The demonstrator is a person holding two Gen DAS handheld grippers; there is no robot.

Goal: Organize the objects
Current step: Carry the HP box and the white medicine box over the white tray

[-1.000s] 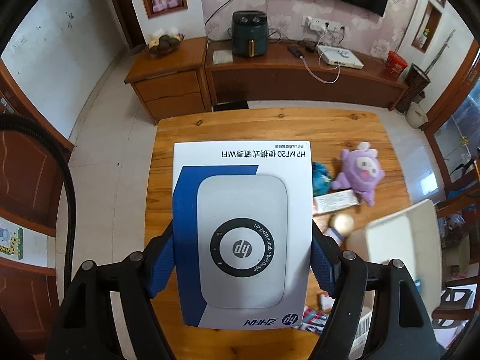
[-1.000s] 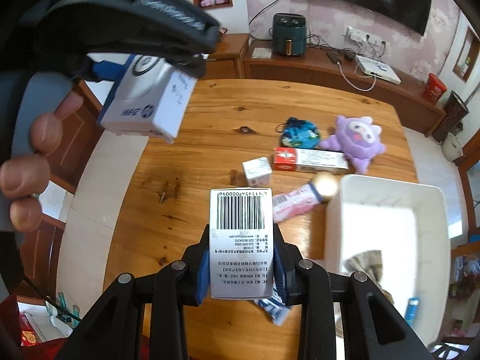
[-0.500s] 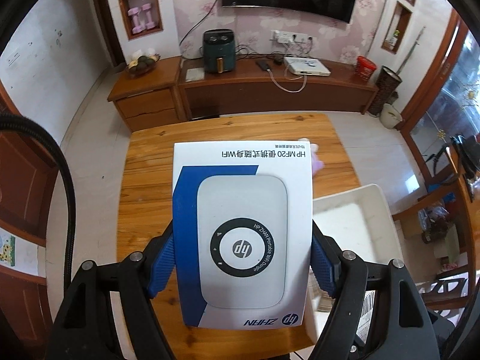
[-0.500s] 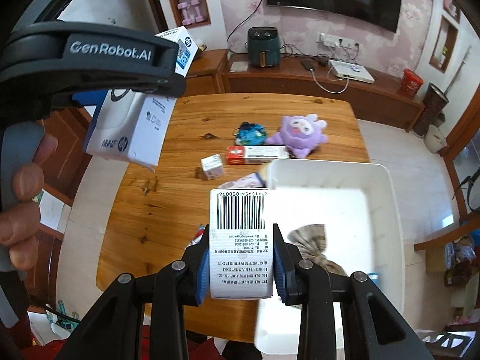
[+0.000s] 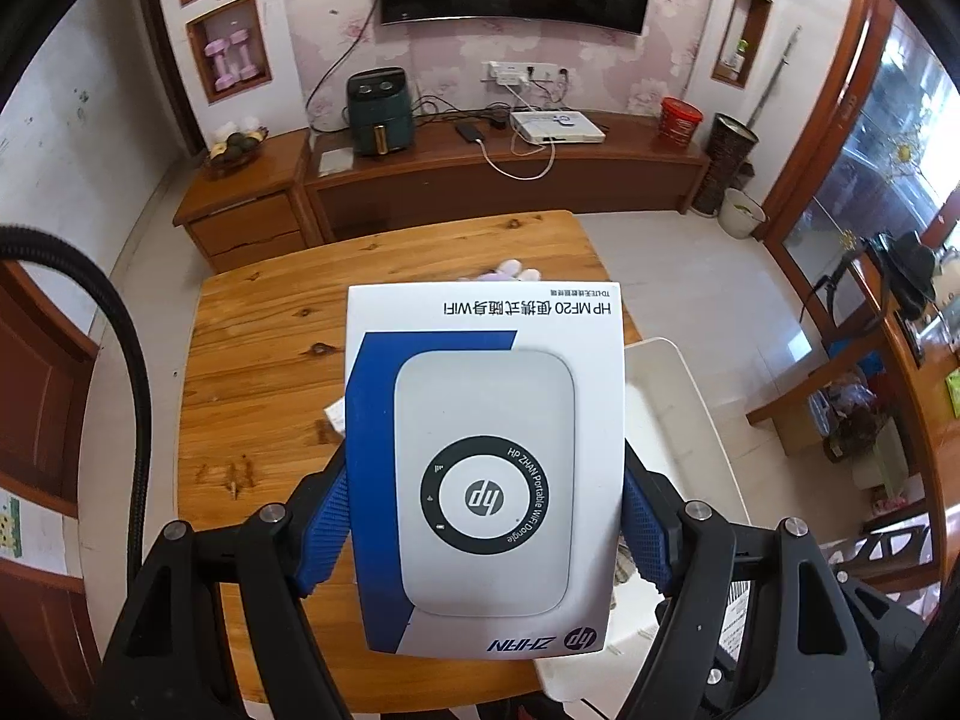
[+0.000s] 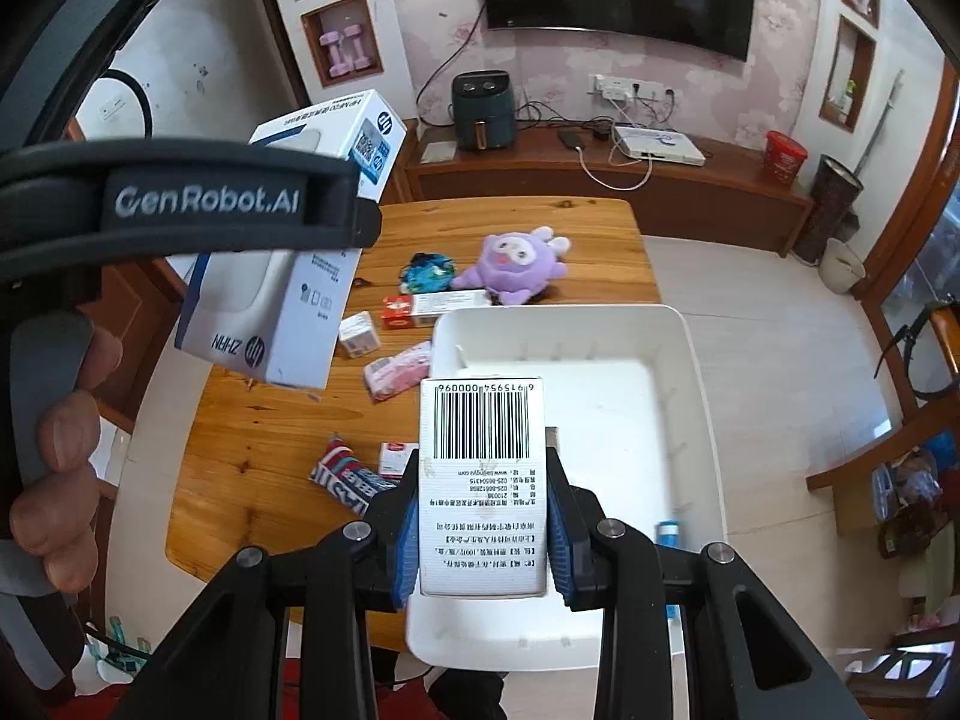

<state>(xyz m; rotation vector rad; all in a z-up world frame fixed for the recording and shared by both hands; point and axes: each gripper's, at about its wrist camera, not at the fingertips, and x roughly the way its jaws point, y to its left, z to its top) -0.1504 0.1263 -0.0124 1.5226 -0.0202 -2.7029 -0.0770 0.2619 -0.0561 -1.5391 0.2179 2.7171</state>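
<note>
Right wrist view: I hold both boxes up over the table, each pinched in its own tongs, bound for the white bin (image 6: 690, 372).

My right gripper (image 6: 483, 546) clamps the barcode carton (image 6: 483, 480) above the bin's near edge; I'd lower it level before letting go. My left gripper (image 5: 483, 534) squeezes the glossy HP box (image 5: 486, 468) by its smooth card sides over the table's (image 5: 264, 372) near right corner, so I'd keep steady pressure and swing right.

The left gripper (image 5: 483, 516) clamped a white-and-blue cardboard box (image 5: 486, 468) between blue ribbed pads (image 5: 324, 534). The right gripper (image 6: 482, 534) pinched a white barcoded carton (image 6: 483, 480), held raised.
</note>
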